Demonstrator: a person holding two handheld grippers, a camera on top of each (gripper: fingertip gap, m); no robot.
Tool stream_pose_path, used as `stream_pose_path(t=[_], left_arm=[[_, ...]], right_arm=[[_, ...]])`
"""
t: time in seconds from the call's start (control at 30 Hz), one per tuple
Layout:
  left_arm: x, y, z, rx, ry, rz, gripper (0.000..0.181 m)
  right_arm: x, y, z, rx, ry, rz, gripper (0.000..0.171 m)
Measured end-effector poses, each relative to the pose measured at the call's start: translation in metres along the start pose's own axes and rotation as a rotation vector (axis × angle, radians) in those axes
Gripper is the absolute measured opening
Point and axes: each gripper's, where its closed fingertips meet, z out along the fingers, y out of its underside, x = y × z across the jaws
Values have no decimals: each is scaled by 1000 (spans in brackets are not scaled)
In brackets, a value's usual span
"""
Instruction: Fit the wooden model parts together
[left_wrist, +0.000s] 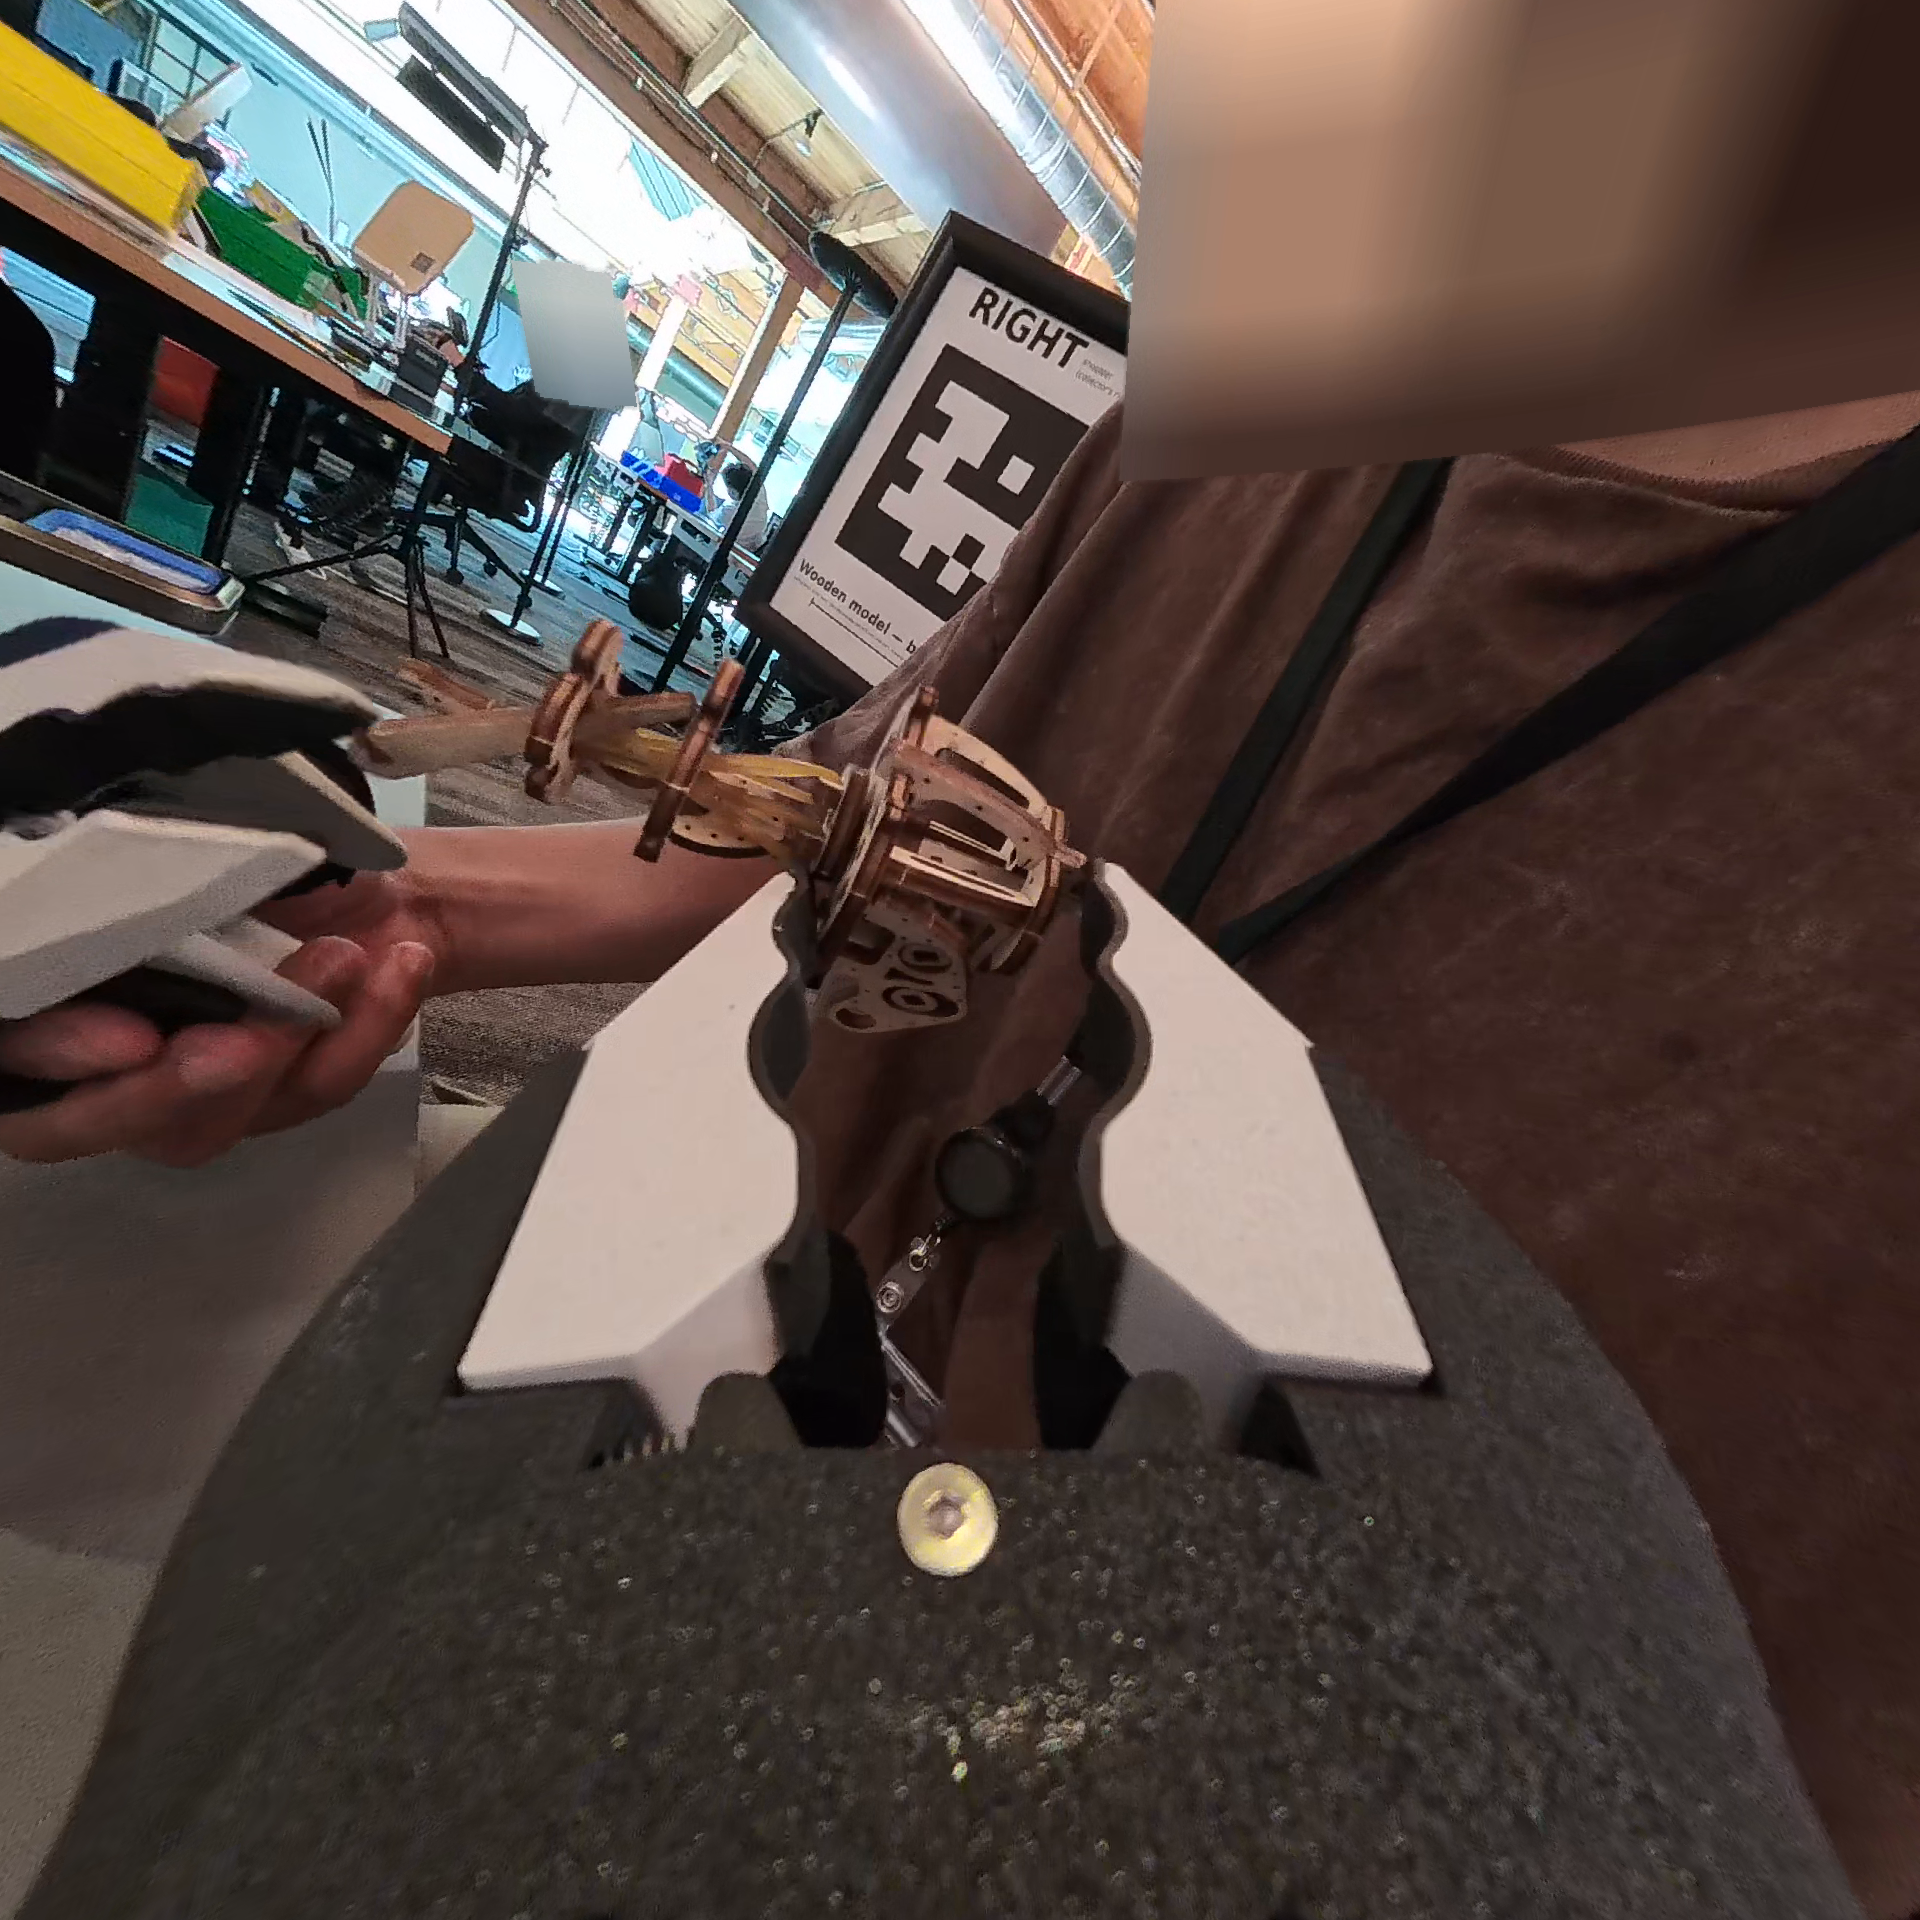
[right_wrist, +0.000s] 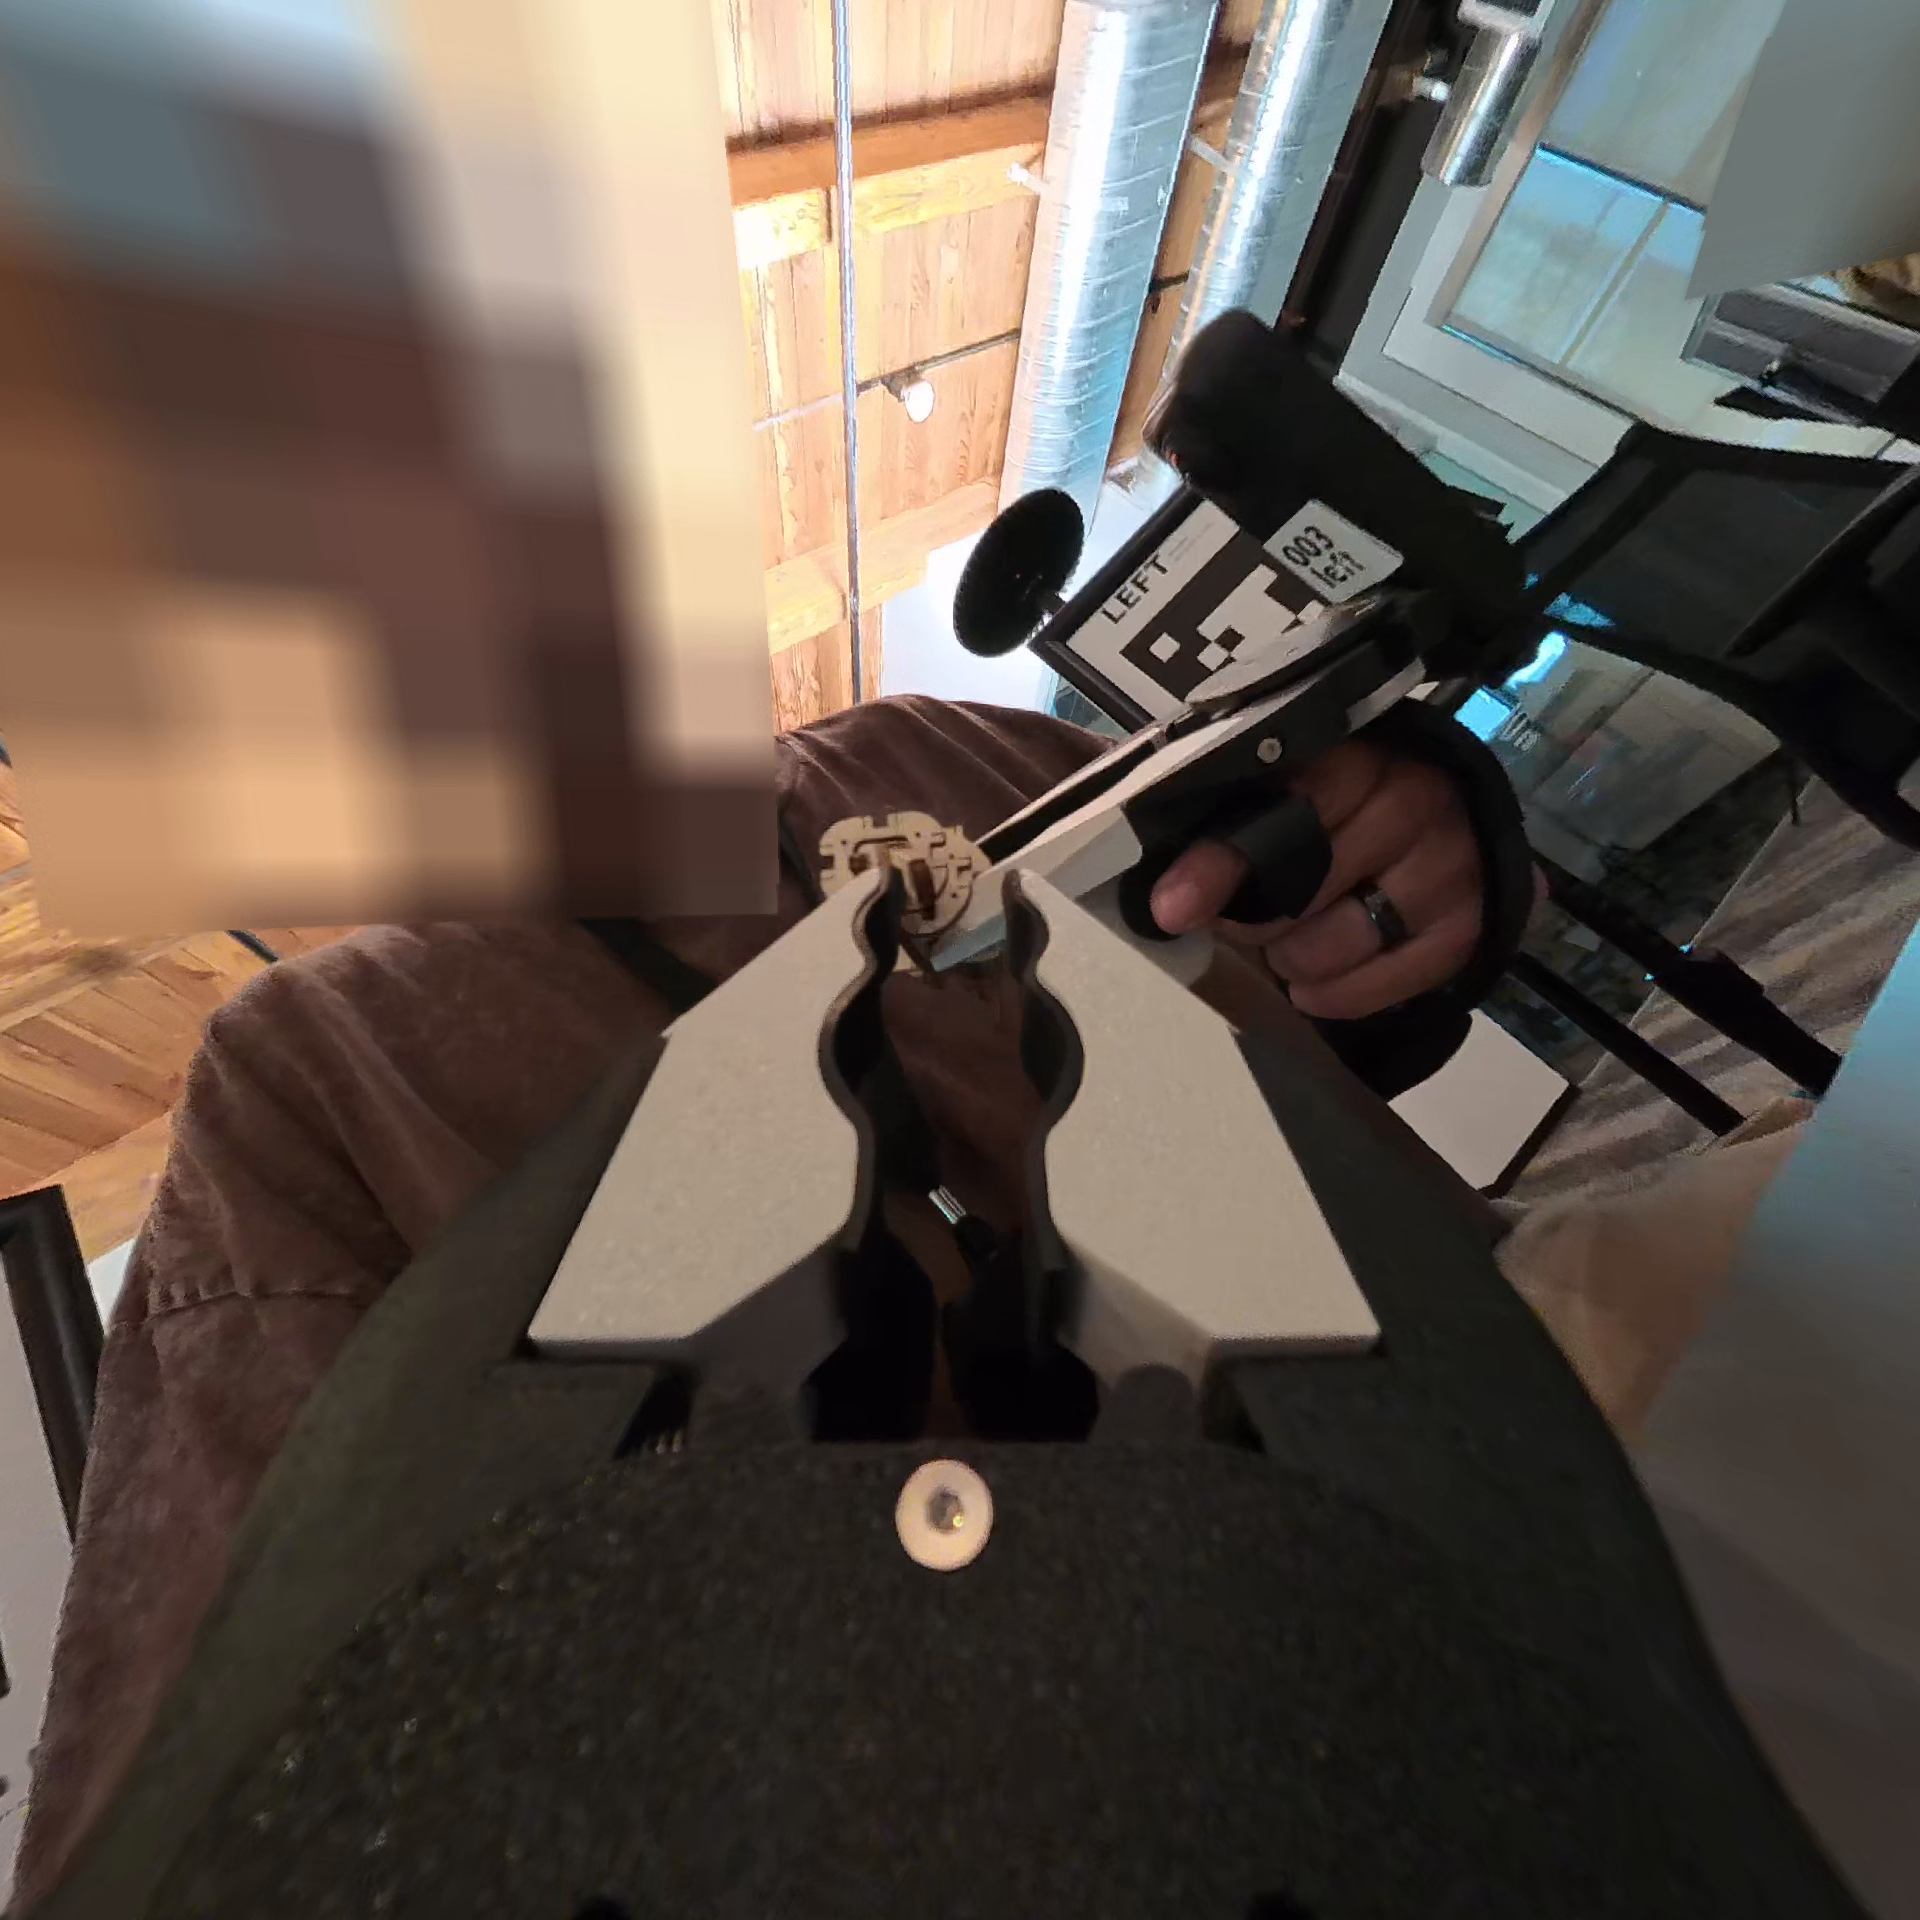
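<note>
The wooden model (left_wrist: 935, 842) is held up in the air in front of a person in a brown shirt. It has a round cage end and a long shaft with two flanges (left_wrist: 582, 717). My left gripper (left_wrist: 945, 894) is shut on the cage end, one fingertip on each side. My right gripper (left_wrist: 374, 790) comes in from the left, and the pale shaft end goes in between its tips. In the right wrist view the model (right_wrist: 899, 852) shows end-on at my right gripper (right_wrist: 948, 885). Its jaws stand narrowly apart around the shaft end. The left gripper (right_wrist: 1039, 862) reaches in from the right.
The person's brown shirt (left_wrist: 1558, 1039) fills the space close behind the model, with a badge reel (left_wrist: 982, 1174) hanging from it. A framed marker board (left_wrist: 966, 468) stands behind. Desks, chairs and light stands (left_wrist: 499, 416) are far off to the left.
</note>
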Motion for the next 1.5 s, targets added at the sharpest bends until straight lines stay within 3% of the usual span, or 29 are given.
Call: stream_pose_path(t=[0.37,0.67,0.93,1.23,1.5], left_arm=[[0,1,0,-4,4,-7,48],[-3,-3,-8,-1,-40,15,48],[-12,-2,-12,-30,-90,32,48],[-15,2,-7,-54,-101,36,47],[-26,9,-10,-115,-182,71,48]], right_arm=[[-6,5,5,0,-61,6,4],[-2,-8,3,216,-129,21,2],[5,-12,-6,277,-66,-3,3],[12,-8,-6,210,0,12,5],[19,-18,-28,173,202,-48,26]])
